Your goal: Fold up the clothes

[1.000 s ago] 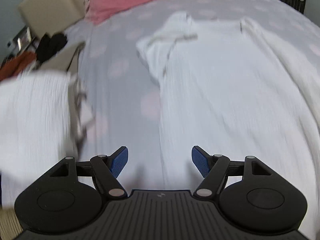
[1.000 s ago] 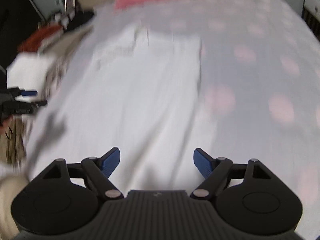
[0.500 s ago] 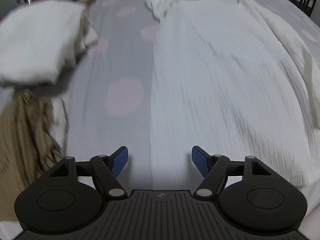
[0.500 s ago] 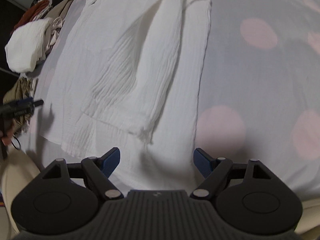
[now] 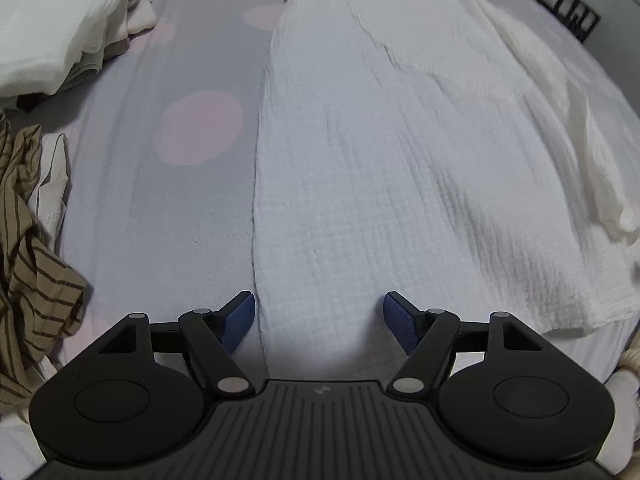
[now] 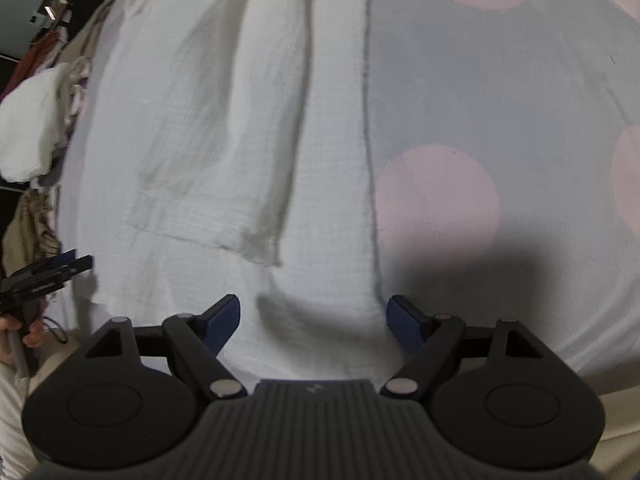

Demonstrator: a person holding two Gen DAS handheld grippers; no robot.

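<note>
The bed (image 5: 168,216), covered in a grey sheet with pale pink dots, fills both views. On it the white garment (image 5: 400,168) lies spread flat, running away from both pairs of jaws toward the far end. One long sleeve (image 6: 224,128) is folded in across the body, its cuff ending just ahead of the right gripper's inner jaw.

A white pile (image 5: 52,28) of folded clothes sits far off to the outer side of the left jaws, and a striped brown cloth (image 5: 28,248) lies crumpled nearer on that same side.

The left gripper (image 5: 319,320) points steeply down with its jaws wide and nothing clamped; the garment's left edge runs just inside its outer jaw, so the near hem lies between the jaws. The right gripper (image 6: 313,316) is likewise wide and empty, the garment's right edge passing just inside its outer jaw. In the right view, the left gripper shows small at the far inner side, gripped by a hand (image 6: 16,332).
</note>
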